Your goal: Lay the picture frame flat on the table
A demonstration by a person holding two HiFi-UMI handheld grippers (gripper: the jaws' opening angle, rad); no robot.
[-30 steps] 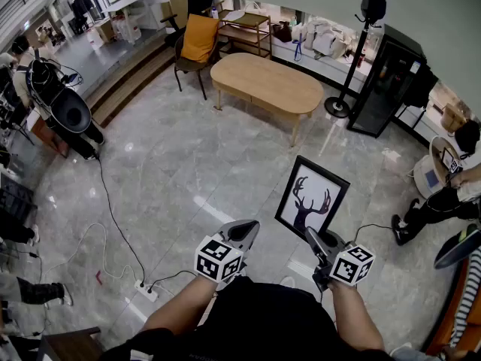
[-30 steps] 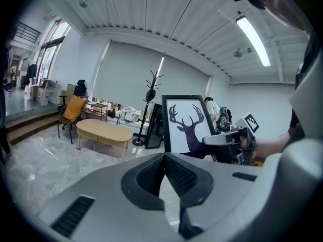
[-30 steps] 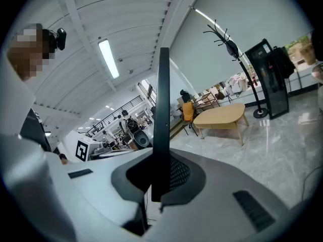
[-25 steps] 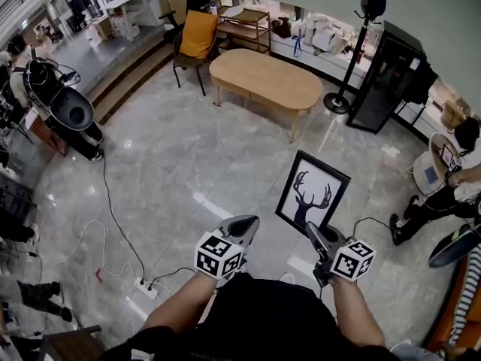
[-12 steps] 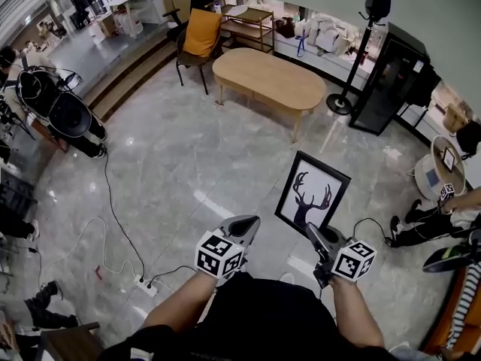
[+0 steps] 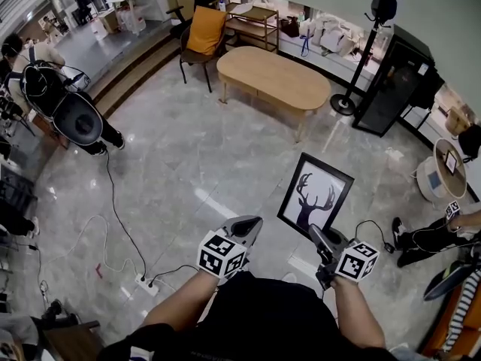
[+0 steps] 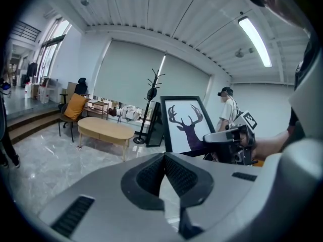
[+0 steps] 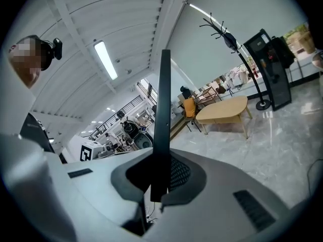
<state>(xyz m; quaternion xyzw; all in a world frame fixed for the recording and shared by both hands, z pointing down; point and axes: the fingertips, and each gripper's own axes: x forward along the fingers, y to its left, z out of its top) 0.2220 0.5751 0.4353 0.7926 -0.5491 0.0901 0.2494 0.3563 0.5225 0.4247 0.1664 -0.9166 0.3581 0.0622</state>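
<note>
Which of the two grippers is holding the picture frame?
The right gripper: its jaws are clamped on an edge of the picture frame. The left gripper is shut with nothing between its jaws.

No words or numbers can be read here. The cube (image 6: pixel 222 254) on the left tool (image 6: pixel 253 222) and the cube (image 6: pixel 358 260) on the right tool (image 6: pixel 313 232) show only black and white squares, no letters. The picture frame (image 6: pixel 316 194) shows a deer head and no writing. A white box (image 8: pixel 91 154) far off has a big black mark, too small to read.
</note>
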